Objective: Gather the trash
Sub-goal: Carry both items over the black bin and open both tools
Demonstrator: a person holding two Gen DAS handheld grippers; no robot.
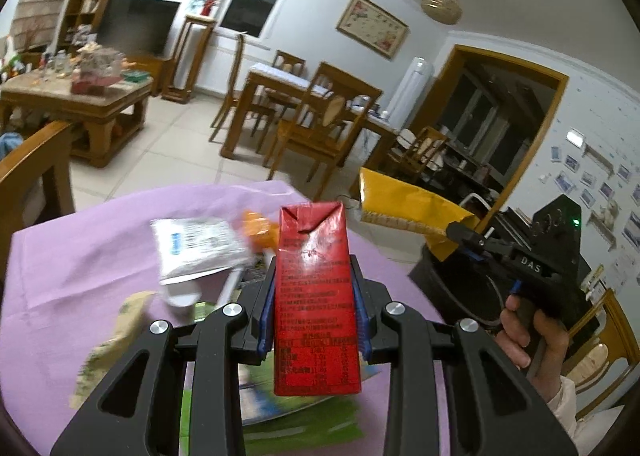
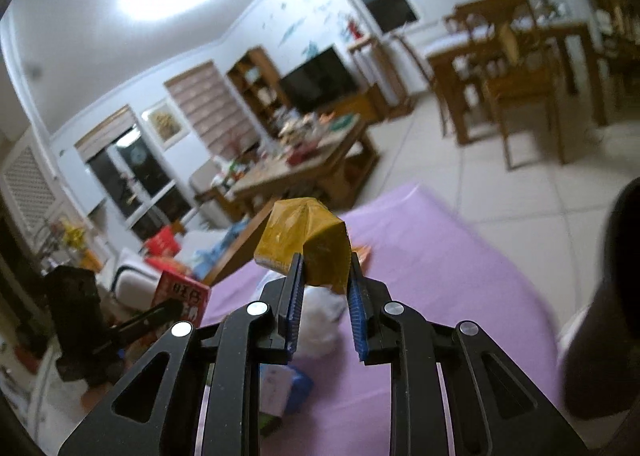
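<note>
The red carton [image 1: 316,296] is clamped upright between the blue pads [image 1: 265,320] of the left hand-held gripper [image 1: 314,320], its folded top pointing away from the camera and its printed side turned towards the lens. Below and ahead of that gripper the purple-covered worktop [image 1: 100,240] is seen, and more litter is spread on it: a white printed pouch [image 1: 196,246] ahead and to the left, an orange wrapper [image 1: 260,232] just behind the carton's left edge, a pale crumpled wrapper [image 1: 116,336] further left, and green printed paper [image 1: 288,416] underneath the fingers.

Off to the right of the left gripper, the right hand-held gripper [image 2: 322,296] is held by a hand [image 1: 532,332], and a mustard-yellow carton [image 2: 306,244] is pinched at its lower end between the blue pads [image 2: 294,308], lifted clear of the worktop. In the right wrist view, a white crumpled bag [image 2: 320,320] is seen on the purple cloth beneath that gripper, with a blue and white packet [image 2: 284,388] nearer the camera. A dark rounded shape at the far right edge is too blurred to be told. Both cartons are carried in the air, well apart from each other
</note>
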